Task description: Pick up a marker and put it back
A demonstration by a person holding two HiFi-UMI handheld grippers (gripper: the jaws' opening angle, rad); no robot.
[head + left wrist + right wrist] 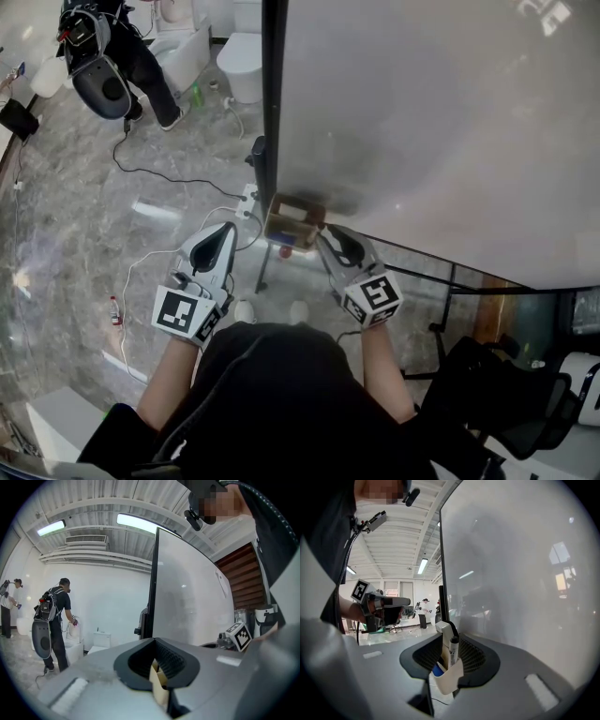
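Note:
A pale marker holder [448, 680] hangs at the lower left corner of the whiteboard [520, 573]. It holds a white marker with a black cap [453, 649], standing upright, and a blue-capped one [437, 670]. My right gripper [452, 658] is open around the holder. Its pads stand clear of the marker on both sides. In the head view the holder [292, 223] sits just left of the right gripper [330, 236]. The left gripper [225, 234] hovers left of the holder and holds nothing. Its jaws [157, 663] stand slightly apart, and a cream edge shows through the gap.
The whiteboard [422, 122] fills the right of the head view, with its black post [272, 94] at its left edge. A person with a backpack [108, 56] stands far left by toilets [246, 56]. Cables [150, 173] cross the floor. A black chair [506, 394] is at lower right.

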